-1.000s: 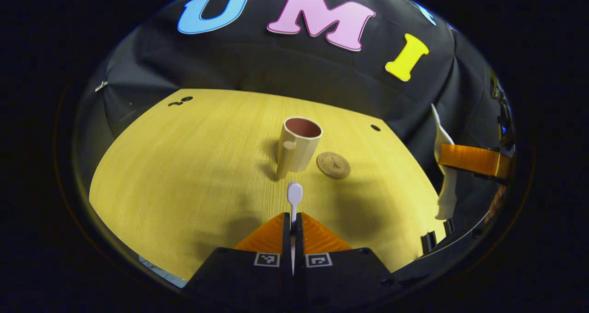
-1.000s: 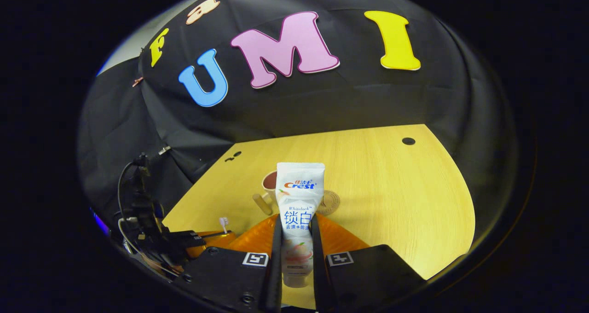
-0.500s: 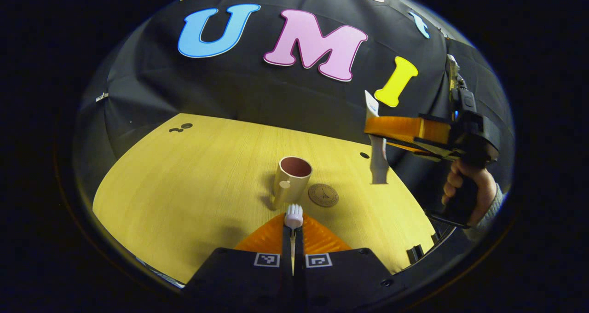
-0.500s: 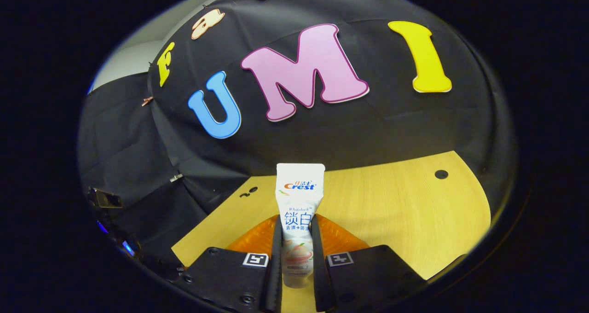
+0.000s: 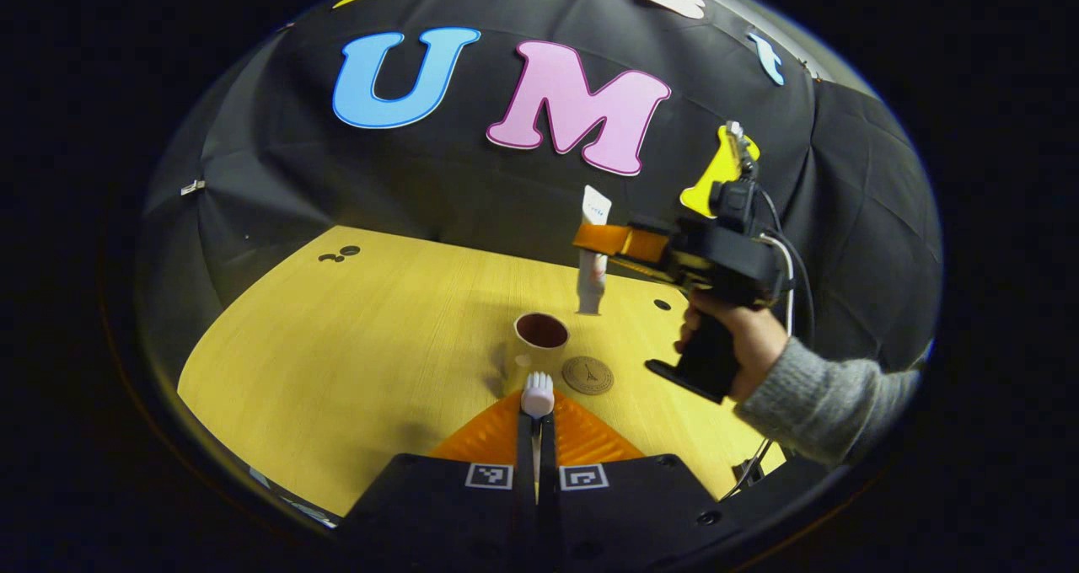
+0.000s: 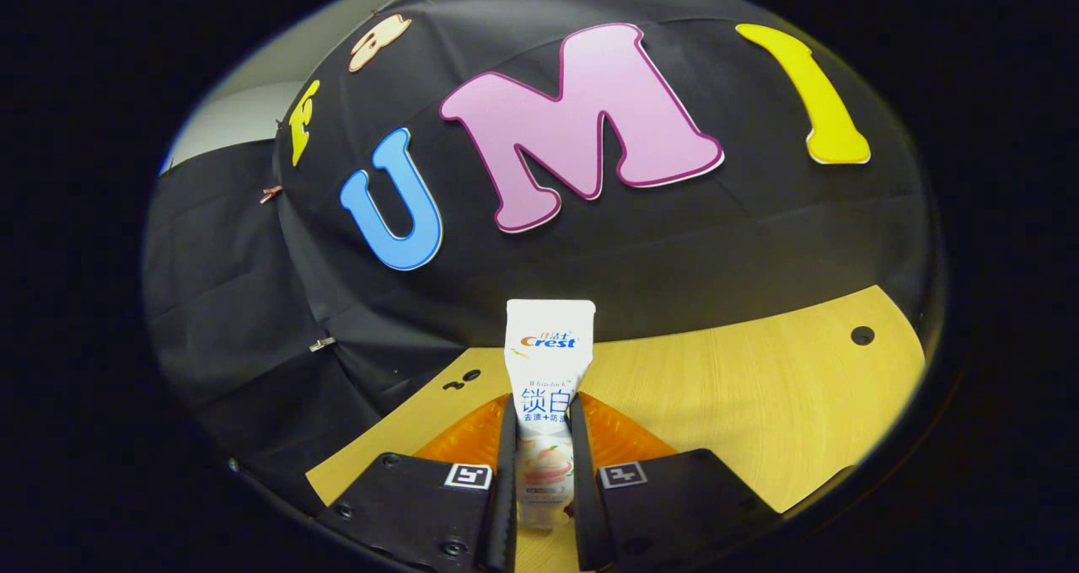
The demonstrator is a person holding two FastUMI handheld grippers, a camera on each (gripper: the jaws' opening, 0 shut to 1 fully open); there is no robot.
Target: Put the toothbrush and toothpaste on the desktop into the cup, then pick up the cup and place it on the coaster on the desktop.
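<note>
In the left gripper view my left gripper (image 5: 536, 421) is shut on a white toothbrush (image 5: 537, 394), bristle head poking out past the tips. Just beyond stands the beige cup (image 5: 539, 341) with a dark inside, and a round brown coaster (image 5: 587, 375) lies to its right on the wooden desktop (image 5: 362, 337). A hand (image 5: 740, 341) in a grey sleeve holds my right gripper (image 5: 600, 241) in the air above and slightly behind the cup, with the toothpaste tube (image 5: 593, 253) hanging upright in it. In the right gripper view that gripper (image 6: 540, 421) is shut on the white toothpaste tube (image 6: 548, 371).
The black cloth wall (image 5: 472, 185) closes off the far edge of the desktop. Small dark holes (image 5: 662, 304) mark the wood near the back. In the right gripper view a wide stretch of desktop (image 6: 759, 404) lies to the right of the tube.
The right gripper with the toothpaste has swung left and inward, from the table's right edge to above the cup. The left gripper drew back a little; the cup looks smaller and farther.
</note>
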